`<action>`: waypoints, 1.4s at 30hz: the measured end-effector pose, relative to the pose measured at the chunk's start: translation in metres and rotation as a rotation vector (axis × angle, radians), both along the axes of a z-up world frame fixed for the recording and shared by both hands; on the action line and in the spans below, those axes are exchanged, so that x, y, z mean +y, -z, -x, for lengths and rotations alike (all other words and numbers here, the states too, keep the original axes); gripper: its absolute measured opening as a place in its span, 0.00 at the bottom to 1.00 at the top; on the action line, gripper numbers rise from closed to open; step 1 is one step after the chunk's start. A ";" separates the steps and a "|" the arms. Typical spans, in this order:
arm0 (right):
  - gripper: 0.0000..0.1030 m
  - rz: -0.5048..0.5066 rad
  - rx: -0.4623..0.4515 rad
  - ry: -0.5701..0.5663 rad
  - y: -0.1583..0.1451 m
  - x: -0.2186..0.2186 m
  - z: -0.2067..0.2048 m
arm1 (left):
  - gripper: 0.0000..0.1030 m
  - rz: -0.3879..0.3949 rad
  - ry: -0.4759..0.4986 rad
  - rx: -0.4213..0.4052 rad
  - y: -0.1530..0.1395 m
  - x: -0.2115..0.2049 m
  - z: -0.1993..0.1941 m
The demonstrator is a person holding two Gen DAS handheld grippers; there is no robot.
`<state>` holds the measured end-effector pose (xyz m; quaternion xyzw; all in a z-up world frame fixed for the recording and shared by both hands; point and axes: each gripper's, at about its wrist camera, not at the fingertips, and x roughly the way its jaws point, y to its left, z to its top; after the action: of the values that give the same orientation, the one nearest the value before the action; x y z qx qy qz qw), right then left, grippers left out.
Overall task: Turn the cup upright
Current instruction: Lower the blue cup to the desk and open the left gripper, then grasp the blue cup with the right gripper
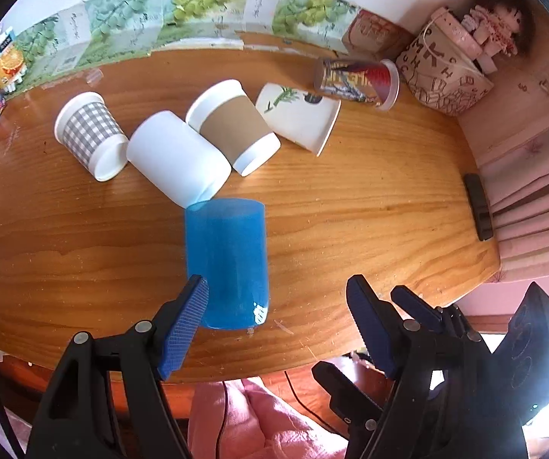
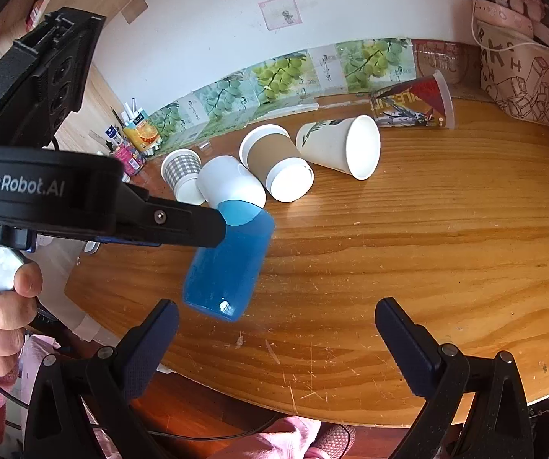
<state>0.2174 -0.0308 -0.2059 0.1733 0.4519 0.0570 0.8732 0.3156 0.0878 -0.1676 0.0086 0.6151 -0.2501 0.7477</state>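
A translucent blue cup (image 1: 226, 262) lies on its side on the wooden table (image 1: 370, 222), its base toward me; it also shows in the right wrist view (image 2: 226, 264). My left gripper (image 1: 278, 306) is open, its left finger (image 1: 188, 317) beside the cup's base and its right finger well clear. My right gripper (image 2: 276, 325) is open and empty, low over the front edge, just right of the cup's base. In the right wrist view the left gripper's finger (image 2: 182, 225) reaches across the cup's far end.
Several other cups lie on their sides behind: checked (image 1: 90, 134), plain white (image 1: 176, 162), brown-sleeved (image 1: 232, 130), leaf-printed (image 1: 299, 116), red printed (image 1: 358, 78). A printed bag (image 1: 442, 72) stands at the back right. Cartons (image 1: 0, 65) line the back left. A dark remote (image 1: 479, 206) lies at the right edge.
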 end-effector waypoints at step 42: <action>1.00 0.030 -0.174 0.279 -0.008 0.030 -0.025 | 0.76 -0.022 -0.187 -0.508 -0.013 0.139 0.051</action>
<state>0.2426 -0.0011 -0.1978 0.2158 0.3467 -0.0569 0.9110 0.2648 0.2271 -0.1545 0.0222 0.4087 -0.1633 0.8977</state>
